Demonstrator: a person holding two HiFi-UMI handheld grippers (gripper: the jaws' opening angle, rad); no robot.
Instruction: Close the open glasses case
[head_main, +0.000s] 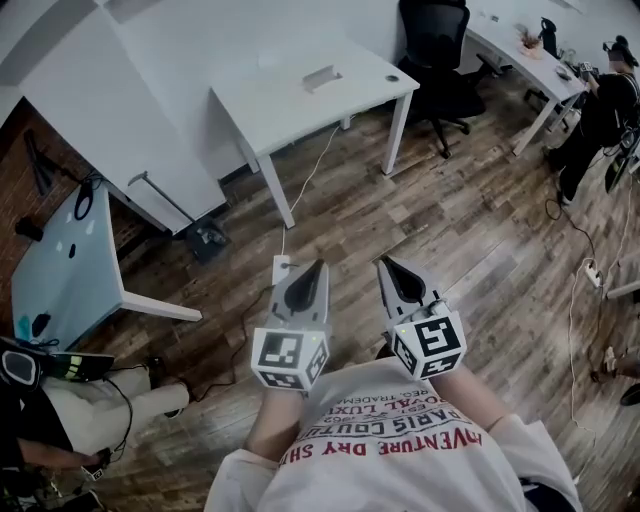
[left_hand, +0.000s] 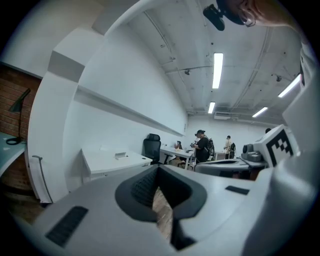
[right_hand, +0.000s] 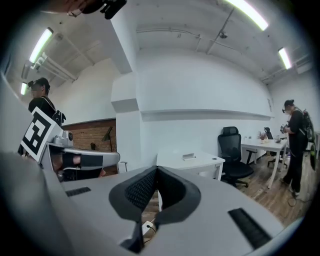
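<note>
A small pale case (head_main: 321, 77) lies on the white table (head_main: 300, 105) well ahead of me; it is too small to tell whether its lid is up. It also shows as a small box (left_hand: 120, 156) in the left gripper view and as a small box (right_hand: 188, 156) in the right gripper view. My left gripper (head_main: 316, 268) and right gripper (head_main: 386, 264) are held side by side close to my chest, over the wooden floor, far from the table. Both are shut with nothing between the jaws, the tips meeting in each gripper view: left gripper (left_hand: 158, 168), right gripper (right_hand: 156, 169).
A black office chair (head_main: 440, 50) stands right of the white table. A second desk (head_main: 530, 55) with a standing person (head_main: 600, 110) is at far right. A pale blue table (head_main: 60, 260) and a seated person (head_main: 90, 400) are at left. A power strip (head_main: 281, 268) and cables lie on the floor.
</note>
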